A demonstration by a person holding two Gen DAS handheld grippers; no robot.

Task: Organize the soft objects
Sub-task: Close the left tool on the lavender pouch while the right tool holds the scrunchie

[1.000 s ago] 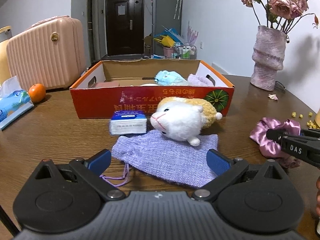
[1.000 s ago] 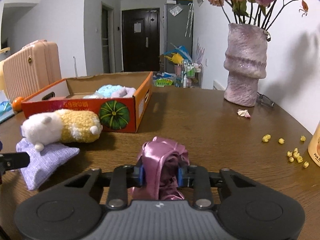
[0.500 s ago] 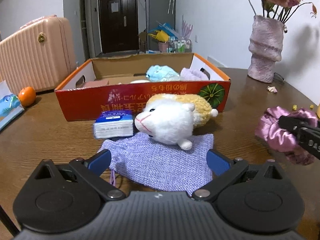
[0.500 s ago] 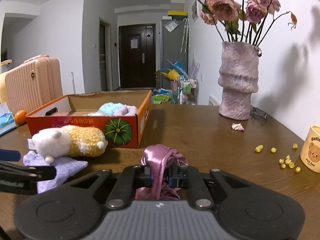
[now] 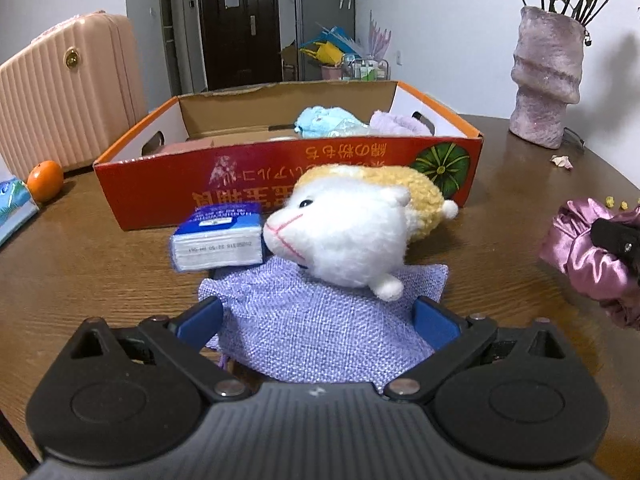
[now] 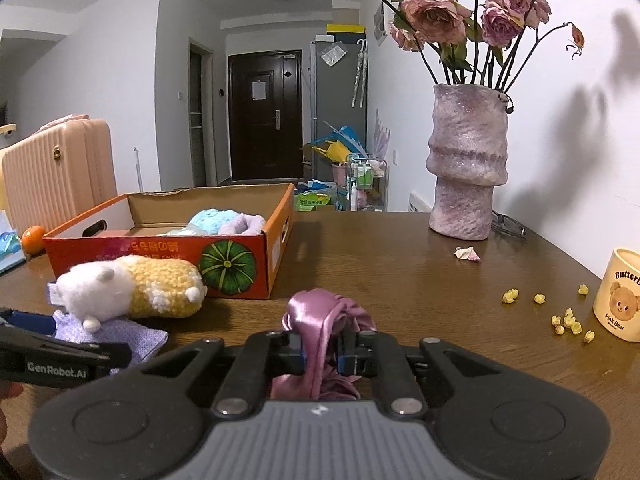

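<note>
My left gripper (image 5: 316,318) is open, its blue fingers on either side of a lilac knit pouch (image 5: 320,332) lying on the table. A white and yellow plush hamster (image 5: 352,228) lies on the pouch's far edge. My right gripper (image 6: 322,350) is shut on a pink satin scrunchie (image 6: 320,320) and holds it above the table; the scrunchie also shows at the right of the left wrist view (image 5: 588,256). The orange cardboard box (image 5: 280,188) behind holds a blue plush (image 5: 324,120) and a lilac soft item (image 5: 396,122).
A small tissue pack (image 5: 218,238) lies beside the hamster. A pink vase (image 6: 466,164) with roses, a bear cup (image 6: 620,294) and scattered popcorn (image 6: 568,320) are on the right. An orange (image 5: 45,180) and a pink suitcase (image 5: 68,92) stand at the left.
My left gripper has moved forward so its fingers now flank the lilac pouch. My right gripper has closed tighter on the scrunchie and lifted it higher.
</note>
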